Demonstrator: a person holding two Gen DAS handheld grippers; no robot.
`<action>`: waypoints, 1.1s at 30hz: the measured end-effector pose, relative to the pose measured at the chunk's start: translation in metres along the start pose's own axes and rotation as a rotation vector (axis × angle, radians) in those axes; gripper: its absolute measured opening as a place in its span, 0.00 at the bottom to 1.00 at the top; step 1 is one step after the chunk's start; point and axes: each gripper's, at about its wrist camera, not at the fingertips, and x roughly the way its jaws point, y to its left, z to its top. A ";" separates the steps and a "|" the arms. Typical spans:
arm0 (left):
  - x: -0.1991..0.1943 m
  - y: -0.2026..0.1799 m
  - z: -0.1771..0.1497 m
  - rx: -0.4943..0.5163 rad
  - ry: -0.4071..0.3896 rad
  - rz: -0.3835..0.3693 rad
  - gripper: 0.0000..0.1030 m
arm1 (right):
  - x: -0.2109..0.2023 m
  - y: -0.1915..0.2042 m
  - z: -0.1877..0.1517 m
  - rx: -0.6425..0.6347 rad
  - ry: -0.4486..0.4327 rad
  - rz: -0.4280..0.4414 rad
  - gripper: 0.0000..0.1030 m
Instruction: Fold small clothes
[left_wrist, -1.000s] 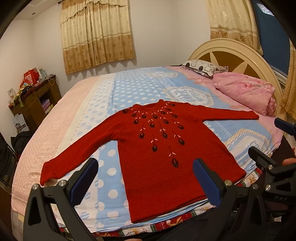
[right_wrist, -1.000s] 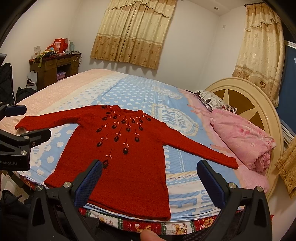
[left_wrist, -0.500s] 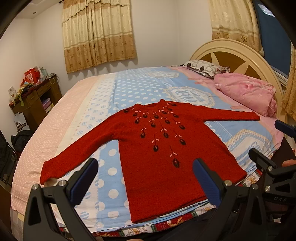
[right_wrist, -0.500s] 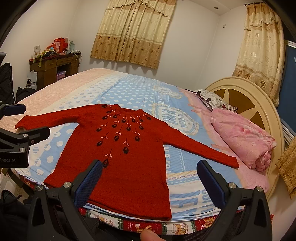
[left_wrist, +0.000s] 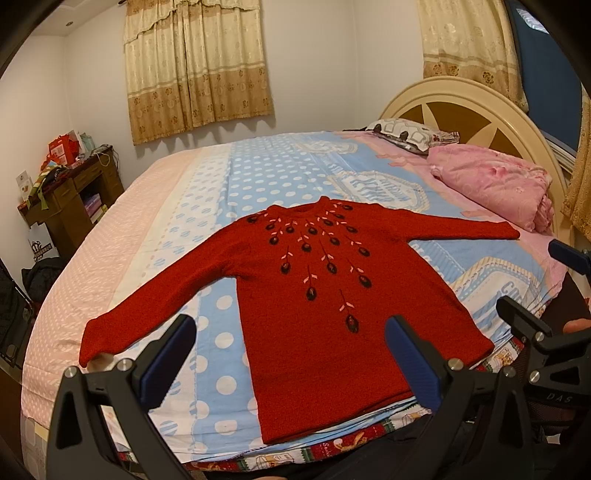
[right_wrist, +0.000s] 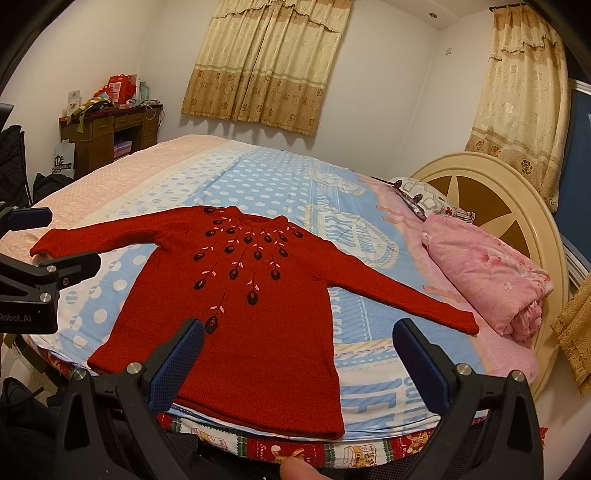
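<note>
**Both tools spread wide over a flat sweater**

Left tool (left_wrist: 291, 354) held level above the near edge of the bed (left_wrist: 280, 166), blue pads wide apart, gripping nothing. Right tool (right_wrist: 299, 354) posed the same, alongside, jaws gaping and empty. Each visible at the margin of the other's view. A fingertip (right_wrist: 299, 470) just showing below the right tool.

Red sweater (left_wrist: 325, 295) spread flat, front up, on the bed, hem at the near edge, neck pointing away, both sleeves stretched out sideways. Dark bud embroidery fanning down from the neck. Neither tool touching the sweater.

Beyond the sweater, plenty of bare dotted sheet. To the sweater's right, a folded pink quilt (right_wrist: 491, 277) just past the sleeve cuff, then a patterned pillow (right_wrist: 428, 197) against the cream headboard (right_wrist: 517, 206). To the sweater's left, off the bed, a cluttered wooden desk (right_wrist: 107, 136) by the wall. Hem lying right along the near edge of the bed, nothing to spare there.
</note>
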 end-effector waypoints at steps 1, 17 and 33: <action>0.000 0.000 0.000 0.000 0.000 0.000 1.00 | 0.000 0.000 0.000 0.001 0.001 0.000 0.99; 0.003 0.003 -0.004 -0.004 0.007 -0.001 1.00 | 0.003 0.004 -0.004 0.000 0.008 0.002 0.99; 0.035 0.002 -0.009 -0.008 0.068 0.013 1.00 | 0.049 -0.010 -0.011 0.020 0.080 -0.036 0.99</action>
